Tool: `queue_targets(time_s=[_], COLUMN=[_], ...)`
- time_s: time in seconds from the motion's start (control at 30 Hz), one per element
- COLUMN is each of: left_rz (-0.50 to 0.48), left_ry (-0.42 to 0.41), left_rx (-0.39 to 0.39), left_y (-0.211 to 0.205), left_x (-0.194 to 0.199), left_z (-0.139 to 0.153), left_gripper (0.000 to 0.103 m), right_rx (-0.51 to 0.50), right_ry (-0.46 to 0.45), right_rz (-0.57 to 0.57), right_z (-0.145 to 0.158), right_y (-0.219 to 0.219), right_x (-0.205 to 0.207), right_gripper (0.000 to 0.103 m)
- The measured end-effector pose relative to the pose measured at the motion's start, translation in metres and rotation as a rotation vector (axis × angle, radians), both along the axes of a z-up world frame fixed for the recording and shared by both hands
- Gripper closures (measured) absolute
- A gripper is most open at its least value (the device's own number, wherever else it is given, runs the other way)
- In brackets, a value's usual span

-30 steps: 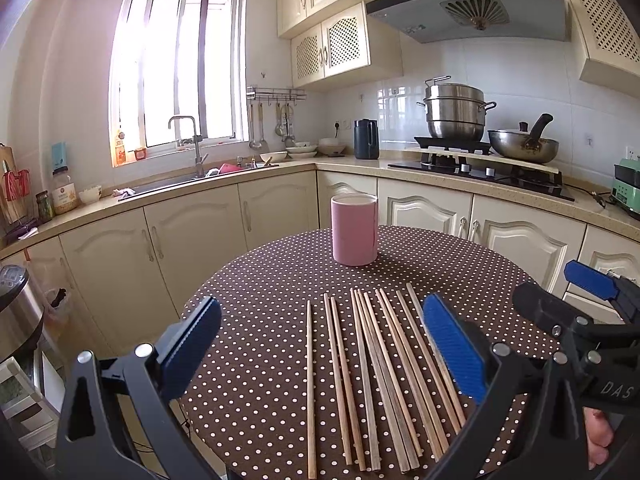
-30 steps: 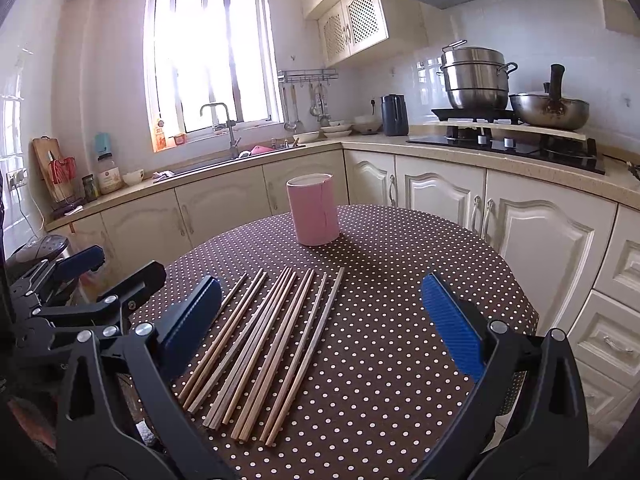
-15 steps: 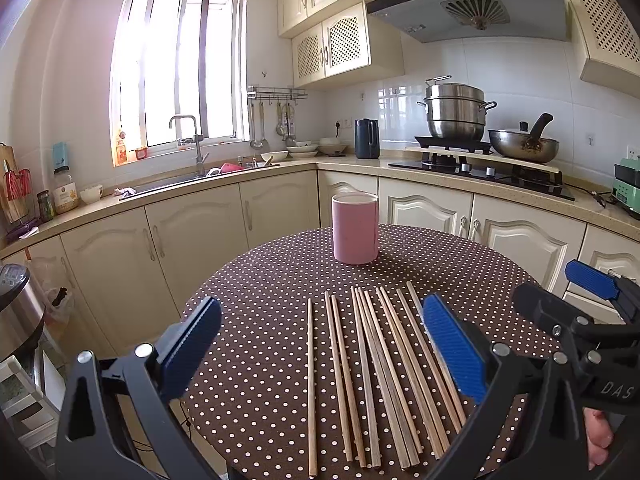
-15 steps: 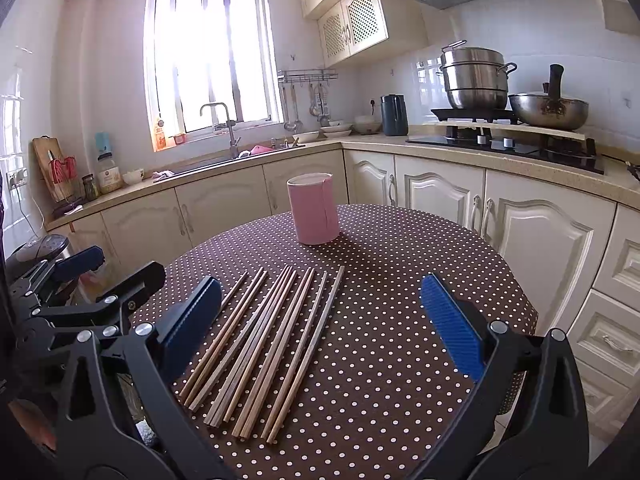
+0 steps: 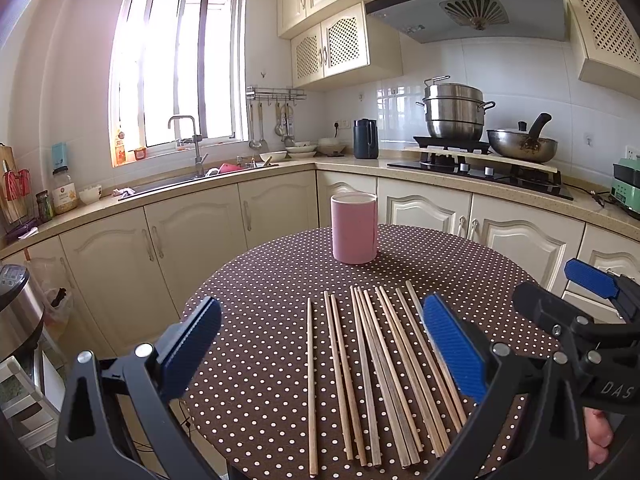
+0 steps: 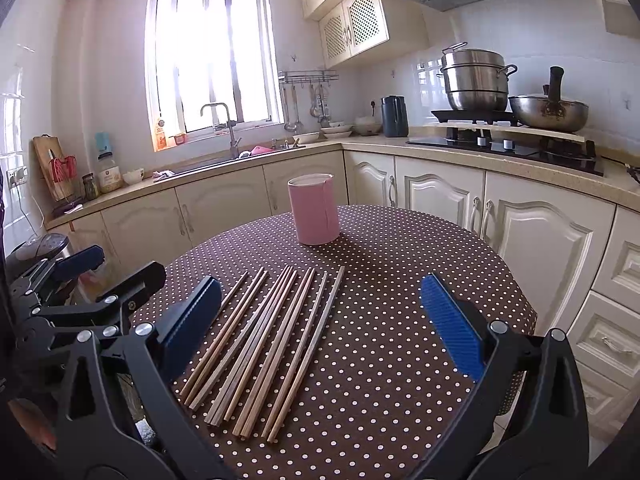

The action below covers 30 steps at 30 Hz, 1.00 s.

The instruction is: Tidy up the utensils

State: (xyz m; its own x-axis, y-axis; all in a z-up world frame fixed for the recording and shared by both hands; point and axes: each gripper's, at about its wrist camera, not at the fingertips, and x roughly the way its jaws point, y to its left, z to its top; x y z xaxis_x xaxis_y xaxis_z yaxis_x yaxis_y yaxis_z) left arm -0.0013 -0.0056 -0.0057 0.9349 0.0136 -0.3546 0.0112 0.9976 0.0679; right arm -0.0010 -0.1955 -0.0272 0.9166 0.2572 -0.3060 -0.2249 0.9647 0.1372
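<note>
Left wrist view shows the chopsticks (image 5: 376, 376) all lying loose on the dotted bench (image 5: 256, 360), none yet in the pink holder (image 5: 354, 228) standing farther back. Both the left hand-held gripper (image 5: 320, 354) and the right hand-held gripper (image 6: 320, 330) hover spread wide, holding nothing; everything remains to do.

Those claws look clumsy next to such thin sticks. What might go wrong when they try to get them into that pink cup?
Three things, I would guess. The chopsticks lie flat and packed close on the dotted tablecloth, so an open claw may pinch several at once or slip off. The pink cup is tall, narrow and standing free, so a long stick poked in at a slant might tip it. The right claw hovers close beside the left one, so they could bump.
</note>
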Motion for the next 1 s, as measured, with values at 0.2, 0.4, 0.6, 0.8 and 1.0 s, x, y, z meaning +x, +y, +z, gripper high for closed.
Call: queue_targets(time_s=[0.2,0.4,0.6,0.8,1.0], left_rz=[0.001,0.000,0.001,0.027,0.036], left_ry=[0.000,0.001,0.006,0.033,0.080], left_rx=[0.000,-0.001,-0.003,-0.012,-0.030], left_y=[0.000,0.000,0.001,0.006,0.013], left_x=[0.000,0.000,0.001,0.007,0.019], left_z=[0.000,0.000,-0.001,-0.007,-0.016], left_gripper=[0.004,0.004,0.004,0.004,0.004], right_rx=[0.001,0.001,0.002,0.006,0.003], right_ry=[0.001,0.004,0.012,0.049,0.092], right_rz=[0.001,0.004,0.005,-0.010,-0.019], right_z=[0.000,0.000,-0.001,-0.006,-0.014], right_y=[0.000,0.001,0.002,0.005,0.010], right_x=[0.000,0.000,0.002,0.011,0.020], right_gripper=[0.005,0.005,0.005,0.005,0.005])
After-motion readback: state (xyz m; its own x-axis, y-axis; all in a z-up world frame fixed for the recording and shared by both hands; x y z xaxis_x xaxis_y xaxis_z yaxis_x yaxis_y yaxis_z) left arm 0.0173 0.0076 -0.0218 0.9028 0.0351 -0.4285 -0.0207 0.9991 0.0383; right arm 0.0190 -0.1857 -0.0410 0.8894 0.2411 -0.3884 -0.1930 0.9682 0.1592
